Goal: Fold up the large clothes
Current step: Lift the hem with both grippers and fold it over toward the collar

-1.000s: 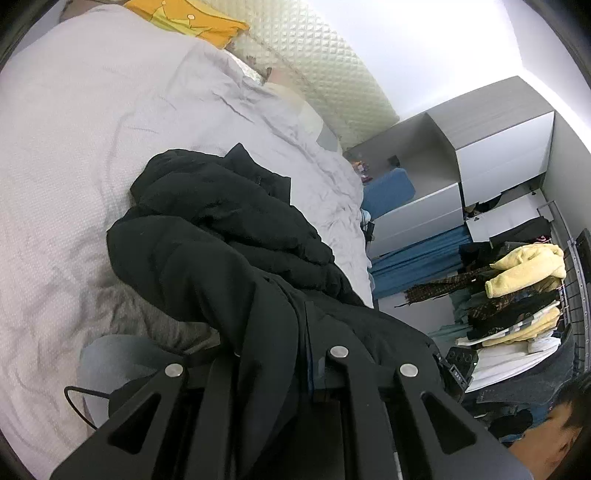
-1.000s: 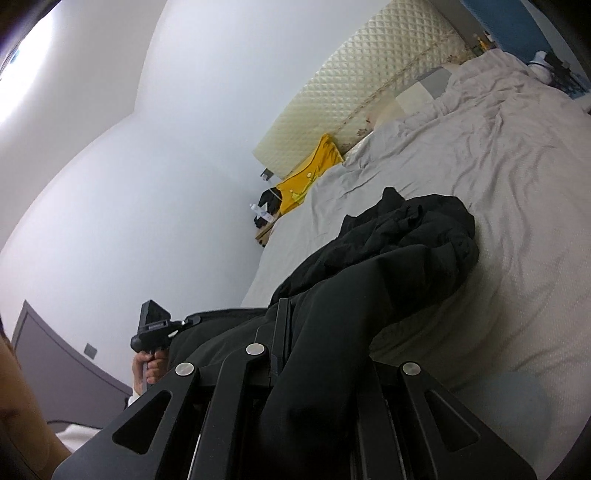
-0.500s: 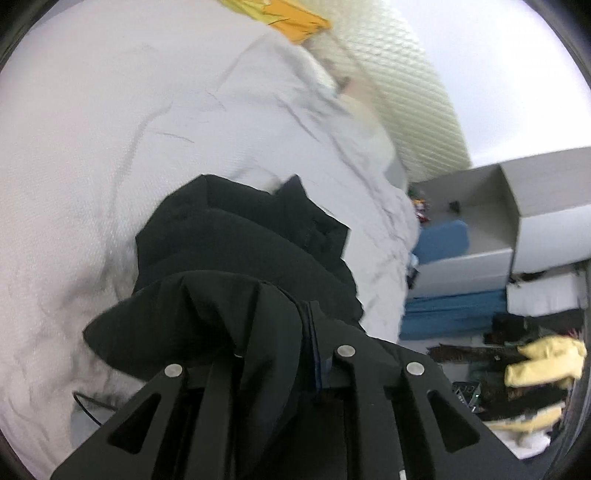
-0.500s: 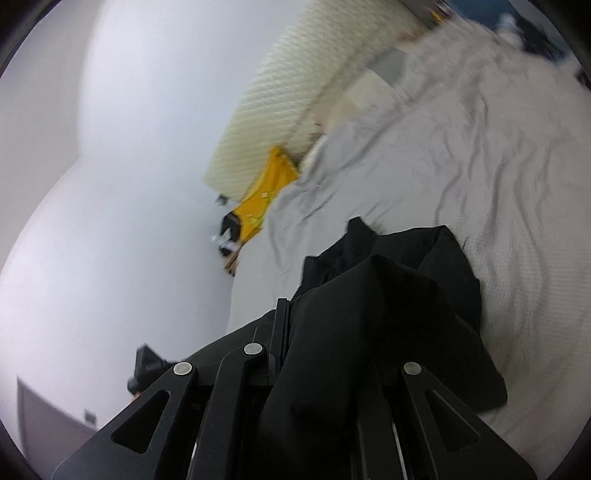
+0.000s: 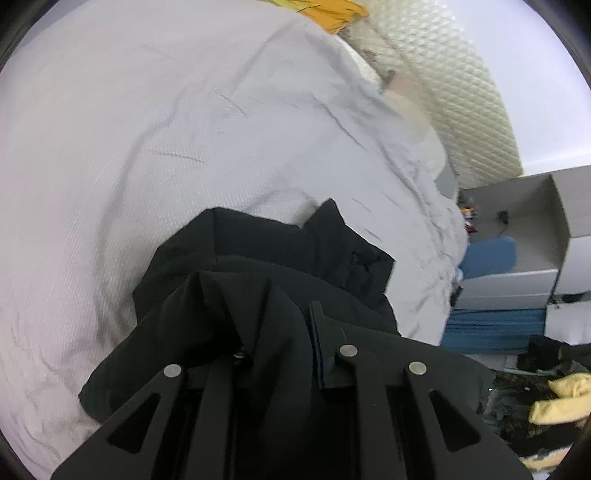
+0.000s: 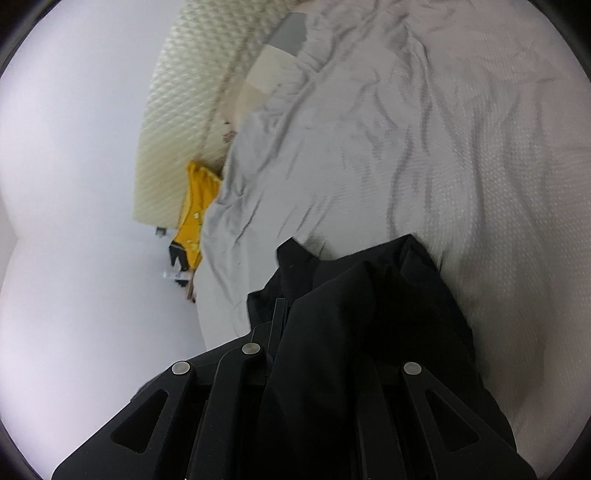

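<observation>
A large black garment (image 5: 266, 266) lies bunched on the light grey bedsheet (image 5: 147, 129). My left gripper (image 5: 273, 332) is shut on a fold of it, and the cloth drapes over the fingers and hides the tips. My right gripper (image 6: 314, 325) is shut on another part of the same black garment (image 6: 369, 295), which hangs from it over the bedsheet (image 6: 443, 147). Both grippers hold the cloth lifted above the bed.
A quilted cream headboard (image 5: 454, 74) and a yellow pillow (image 5: 325, 14) are at the bed's head. Grey cabinets (image 5: 535, 229) and a rack of clothes (image 5: 546, 398) stand to the right. The right wrist view shows the yellow pillow (image 6: 195, 218) and a white wall (image 6: 74, 184).
Both grippers have risen and moved forward over the bed with the black garment. The bunched pile has been drawn up and looks smaller on the sheet.
</observation>
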